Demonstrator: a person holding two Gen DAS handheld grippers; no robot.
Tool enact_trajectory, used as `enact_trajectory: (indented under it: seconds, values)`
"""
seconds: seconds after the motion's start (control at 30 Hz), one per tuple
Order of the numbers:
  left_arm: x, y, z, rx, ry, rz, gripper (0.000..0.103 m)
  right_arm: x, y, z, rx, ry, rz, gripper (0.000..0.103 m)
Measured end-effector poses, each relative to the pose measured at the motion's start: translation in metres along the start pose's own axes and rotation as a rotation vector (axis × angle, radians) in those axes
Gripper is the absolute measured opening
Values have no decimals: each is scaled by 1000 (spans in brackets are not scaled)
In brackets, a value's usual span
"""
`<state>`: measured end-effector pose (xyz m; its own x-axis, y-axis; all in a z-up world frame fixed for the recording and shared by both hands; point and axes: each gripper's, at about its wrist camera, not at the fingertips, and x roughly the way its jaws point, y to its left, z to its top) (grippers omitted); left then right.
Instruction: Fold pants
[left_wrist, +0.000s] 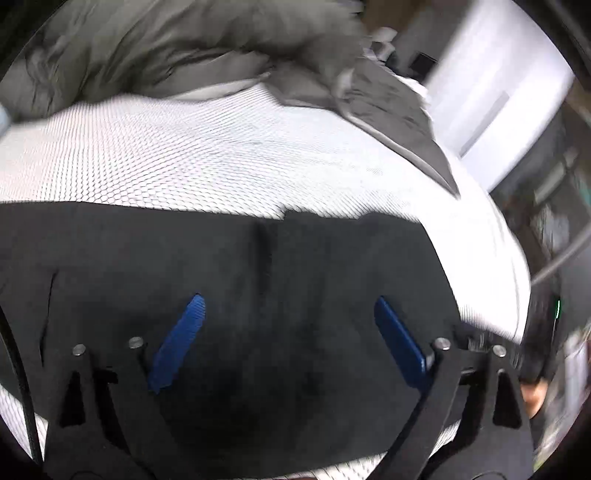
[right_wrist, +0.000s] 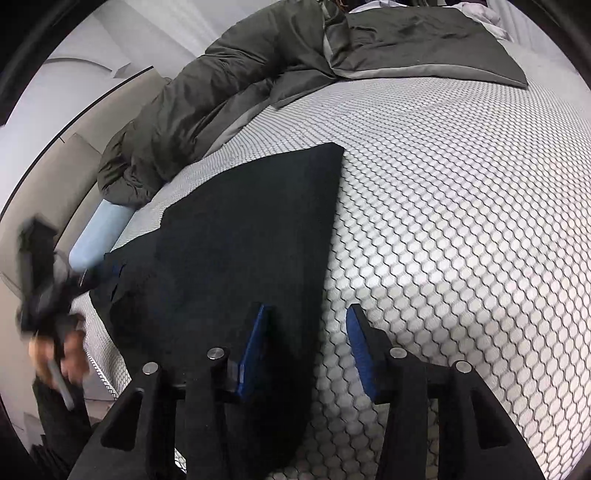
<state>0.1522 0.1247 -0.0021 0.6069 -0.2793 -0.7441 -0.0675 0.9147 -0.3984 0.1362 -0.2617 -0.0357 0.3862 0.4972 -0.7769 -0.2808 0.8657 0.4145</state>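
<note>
Black pants lie folded flat on a white mattress with a honeycomb pattern. In the left wrist view my left gripper hangs over the middle of the pants. Its blue fingers stand wide open with nothing between them. In the right wrist view the pants form a dark slab with a straight right edge. My right gripper is open astride that edge, one finger over the cloth and the other over the bare mattress. The left gripper shows blurred at the far left, held by a hand.
A rumpled grey-green duvet is heaped along the far side of the bed. A light blue bolster lies at the mattress edge beside a beige padded panel. White furniture stands beyond the bed.
</note>
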Motion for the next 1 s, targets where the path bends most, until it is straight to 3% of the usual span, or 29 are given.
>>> enact_trajectory:
  seconds: [0.07, 0.13, 0.23, 0.37, 0.47, 0.6, 0.73, 0.77, 0.93, 1.0]
  values:
    - [17, 11, 22, 10, 37, -14, 89, 5, 1, 3, 3, 7, 7, 48]
    - [51, 20, 49, 23, 126, -39, 88, 13, 2, 5, 1, 23, 2, 48]
    - [98, 32, 59, 32, 290, -34, 84, 17, 7, 4, -16, 28, 4, 48]
    - [106, 30, 68, 95, 266, -55, 84, 21, 14, 4, -40, 36, 3, 48]
    - [113, 24, 75, 137, 294, -91, 74, 30, 19, 6, -47, 42, -5, 48]
    - [121, 21, 85, 149, 341, -147, 73, 33, 23, 7, -53, 46, -8, 48]
    - [130, 17, 83, 162, 350, -130, 71, 39, 28, 7, -59, 49, -12, 48]
    - [129, 18, 85, 147, 337, -134, 67, 41, 30, 7, -58, 49, -12, 48]
    - [105, 20, 88, 145, 210, -137, 22, 51, 40, 7, -53, 45, -8, 48]
    - [89, 21, 90, 142, 168, -155, 16, 52, 42, 8, -53, 43, -3, 48]
